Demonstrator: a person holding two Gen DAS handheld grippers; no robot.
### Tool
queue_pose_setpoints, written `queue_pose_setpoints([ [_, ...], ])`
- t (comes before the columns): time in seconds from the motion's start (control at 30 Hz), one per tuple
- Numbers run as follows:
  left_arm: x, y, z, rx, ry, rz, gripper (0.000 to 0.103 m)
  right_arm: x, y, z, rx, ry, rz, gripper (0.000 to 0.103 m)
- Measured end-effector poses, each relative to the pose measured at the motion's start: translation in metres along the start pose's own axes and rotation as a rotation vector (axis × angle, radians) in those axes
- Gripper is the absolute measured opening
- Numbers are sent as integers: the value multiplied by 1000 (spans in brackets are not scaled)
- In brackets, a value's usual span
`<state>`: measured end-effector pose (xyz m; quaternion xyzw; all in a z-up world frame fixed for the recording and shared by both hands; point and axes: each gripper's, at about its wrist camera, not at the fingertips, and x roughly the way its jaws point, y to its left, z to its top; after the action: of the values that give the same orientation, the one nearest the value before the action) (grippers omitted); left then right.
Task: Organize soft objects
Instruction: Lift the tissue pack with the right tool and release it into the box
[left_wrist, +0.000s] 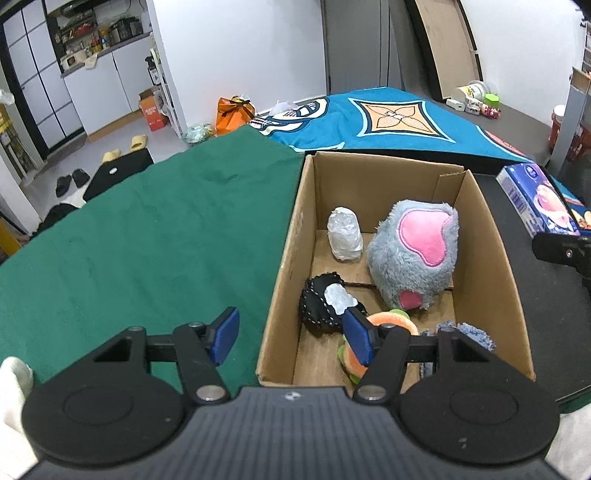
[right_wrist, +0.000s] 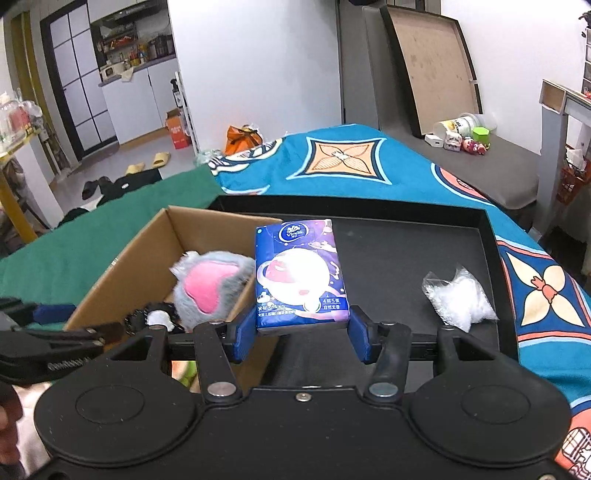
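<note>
1. Left wrist view: the left tool hangs with its two blue pads spread wide and nothing between them, straddling the near left wall of the cardboard box; one pad is over the green cloth, the other over the box interior.
2. Five soft things lie in the box: one grey plush toy with pink patches against the right wall, one white wrapped bundle standing near the far wall, one black stitched pouch with a silvery patch, one orange and green ring at the near end partly hidden by the tool's pad, and one blue fuzzy cloth, of which only an edge shows.
3. At the right edge of this view the blue tissue pack is seen, with a black part of the right tool below it.
4. Right wrist view: the right tool is closed on the tissue pack, gripping its near end on both sides; the pack stands up from the pads, just right of the box and above the black tray.
5. One clear bag of white stuffing, possibly cotton, lies on the tray, well apart from the pack.
6. The plush toy shows inside the box, and the left tool reaches in from the left edge.
7. A blue patterned blanket lies beyond and to the right of the tray.
</note>
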<state>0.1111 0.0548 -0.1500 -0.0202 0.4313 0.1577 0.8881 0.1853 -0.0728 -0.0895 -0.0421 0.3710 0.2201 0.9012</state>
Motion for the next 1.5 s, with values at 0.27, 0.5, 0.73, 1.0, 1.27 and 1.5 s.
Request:
queue_pose_setpoints([
  [0.27, -1, 4, -4, -22, 3, -45, 49, -7, 17, 9, -17, -27, 26, 51],
  [0.5, 5, 14, -8, -55, 27, -72, 30, -4, 31, 16, -33, -35, 41, 51],
  [0.73, 4, 22, -12, -78, 5, -84, 20, 0, 51, 14, -47, -36, 62, 51],
  [1.0, 4, 28, -14, -94, -7, -105, 15, 7, 70, 15, -57, -27, 85, 51],
  [1.27, 4, 31, -15, -105, -13, -113, 14, 9, 89, 18, -79, -37, 163, 66],
  [1.5, 3, 31, -16, -105, -14, -109, 14, 8, 77, 8, -64, -6, 110, 67],
])
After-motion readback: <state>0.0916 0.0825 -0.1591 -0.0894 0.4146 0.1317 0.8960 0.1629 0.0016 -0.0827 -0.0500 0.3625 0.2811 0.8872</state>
